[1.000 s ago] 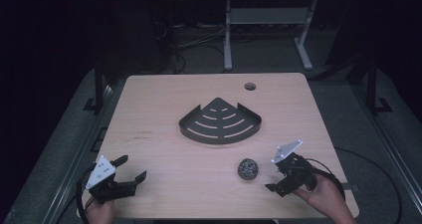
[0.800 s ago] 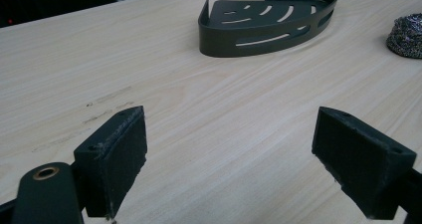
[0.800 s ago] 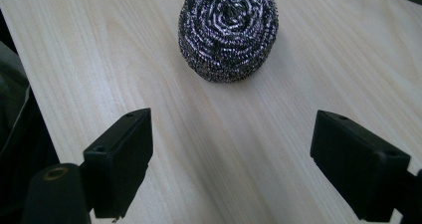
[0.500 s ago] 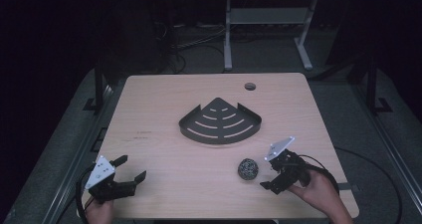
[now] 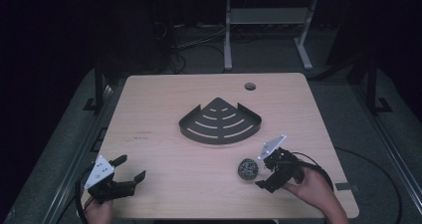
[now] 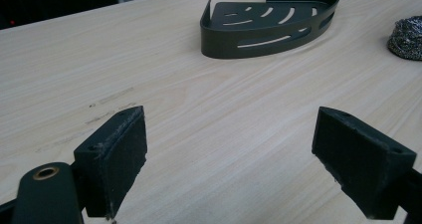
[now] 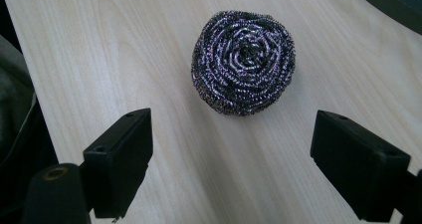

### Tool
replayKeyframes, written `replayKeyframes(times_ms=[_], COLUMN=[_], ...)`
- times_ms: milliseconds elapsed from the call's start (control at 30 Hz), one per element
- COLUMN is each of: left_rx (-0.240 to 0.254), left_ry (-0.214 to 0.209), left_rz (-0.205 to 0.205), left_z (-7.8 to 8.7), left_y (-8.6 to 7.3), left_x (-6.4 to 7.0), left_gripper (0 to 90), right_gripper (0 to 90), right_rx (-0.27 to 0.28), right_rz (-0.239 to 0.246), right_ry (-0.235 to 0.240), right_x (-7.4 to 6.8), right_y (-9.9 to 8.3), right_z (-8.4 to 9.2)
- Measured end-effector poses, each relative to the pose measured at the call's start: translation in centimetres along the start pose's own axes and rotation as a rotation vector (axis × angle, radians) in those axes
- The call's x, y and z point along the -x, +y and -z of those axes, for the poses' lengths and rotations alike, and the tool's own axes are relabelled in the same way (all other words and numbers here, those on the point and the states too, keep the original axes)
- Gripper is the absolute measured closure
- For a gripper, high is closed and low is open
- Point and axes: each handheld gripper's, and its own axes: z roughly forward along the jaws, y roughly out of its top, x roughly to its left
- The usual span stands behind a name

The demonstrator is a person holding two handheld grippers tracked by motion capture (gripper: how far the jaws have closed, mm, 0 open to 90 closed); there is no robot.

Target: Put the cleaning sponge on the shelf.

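One steel scourer (image 5: 247, 168), one corner tray (image 5: 220, 122), two spread claws.

One high camera, two close cameras low over the bench (image 5: 164, 109).
The high view faces forward and down; the right claw view shares with it the steel scourer (image 7: 243, 62), the left the dark corner tray (image 6: 271, 20).

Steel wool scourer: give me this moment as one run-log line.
right gripper open, facing scourer, no contact | left gripper open, idle | scourer on table near corner shelf
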Motion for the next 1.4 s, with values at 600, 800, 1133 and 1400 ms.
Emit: replayKeyframes(times_ms=[600, 800, 1133, 1400], left_rx=[0.000, 0.003, 0.004, 0.005], left_ry=[-0.002, -0.001, -0.001, -0.002], left_rz=[0.000, 0.000, 0.001, 0.001], left_z=[0.1, 0.1, 0.1, 0.1], left_y=[0.0, 0.1, 0.1, 0.1], left_x=[0.0, -0.1, -0.1, -0.1], left_gripper=[13.5, 13.5, 13.5, 13.5], right_gripper=[15.0, 15.1, 15.1, 15.5], right_rx=[-0.047, -0.069, -0.092, -0.119], right_rz=[0.016, 0.020, 0.026, 0.052], right_ry=[0.025, 0.028, 0.047, 0.030], right_x=[0.3, 0.4, 0.7, 0.6], right_y=[1.5, 2.3, 3.0, 3.8], right_z=[-1.5, -2.3, -3.3, -3.7])
